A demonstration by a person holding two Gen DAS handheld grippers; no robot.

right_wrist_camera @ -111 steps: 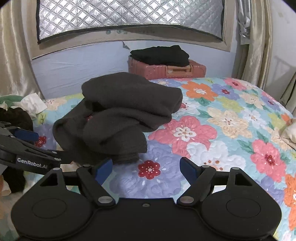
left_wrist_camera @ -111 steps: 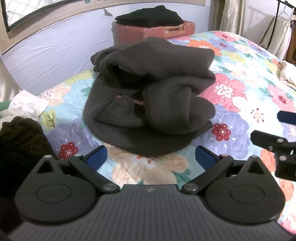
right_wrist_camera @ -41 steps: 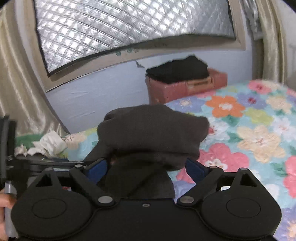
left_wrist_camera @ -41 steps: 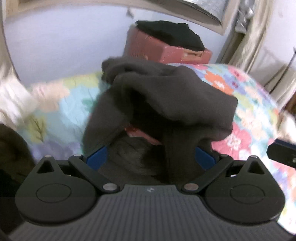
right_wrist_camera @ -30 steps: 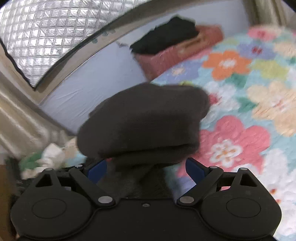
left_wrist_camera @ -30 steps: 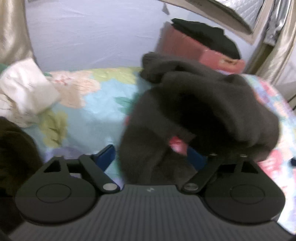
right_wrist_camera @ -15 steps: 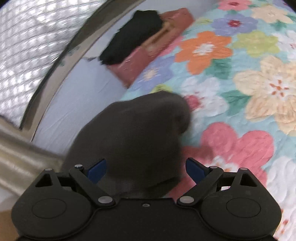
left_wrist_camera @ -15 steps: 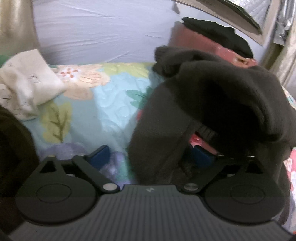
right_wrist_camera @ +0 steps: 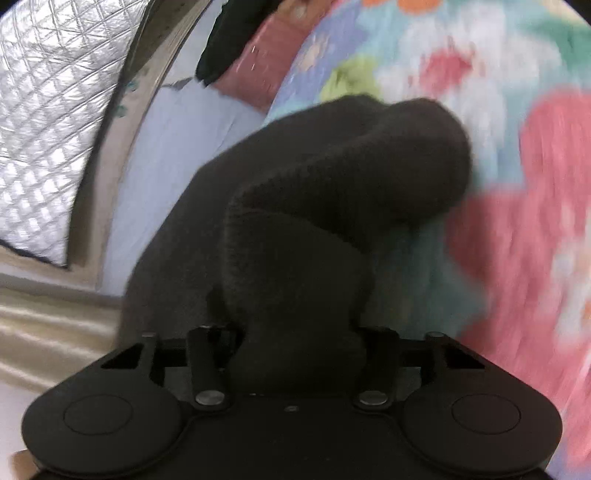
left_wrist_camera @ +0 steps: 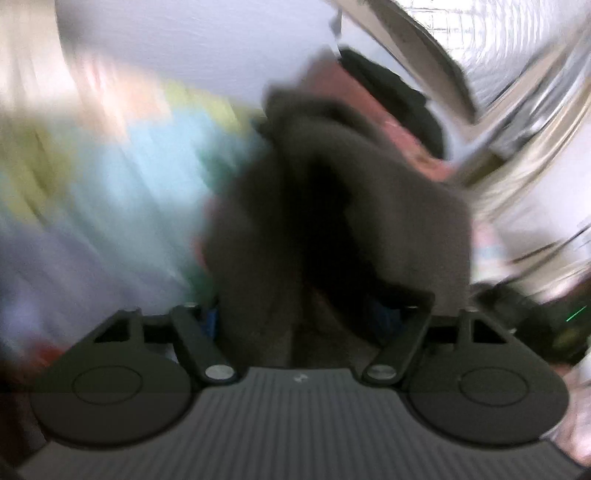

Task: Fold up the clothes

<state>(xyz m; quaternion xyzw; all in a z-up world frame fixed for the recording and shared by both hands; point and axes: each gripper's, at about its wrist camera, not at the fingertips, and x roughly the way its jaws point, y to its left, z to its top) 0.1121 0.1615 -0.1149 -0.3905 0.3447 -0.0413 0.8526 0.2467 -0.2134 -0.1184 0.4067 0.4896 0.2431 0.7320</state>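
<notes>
Floral quilt covers the bed, pink, teal and white patches, heavily motion-blurred; same quilt in the left wrist view is a smear of blue, green and yellow. Pinkish-red suitcase sits at the bed's far edge against the pale blue wall, black folded clothing on top of it. Silver quilted window cover above the wall. Beige curtain lower left. Suitcase also blurred in left view.

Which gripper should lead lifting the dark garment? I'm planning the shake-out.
Right, probably. The right gripper has closed on a thick bunch of the dark garment. The left gripper's hold is blurred.
</notes>
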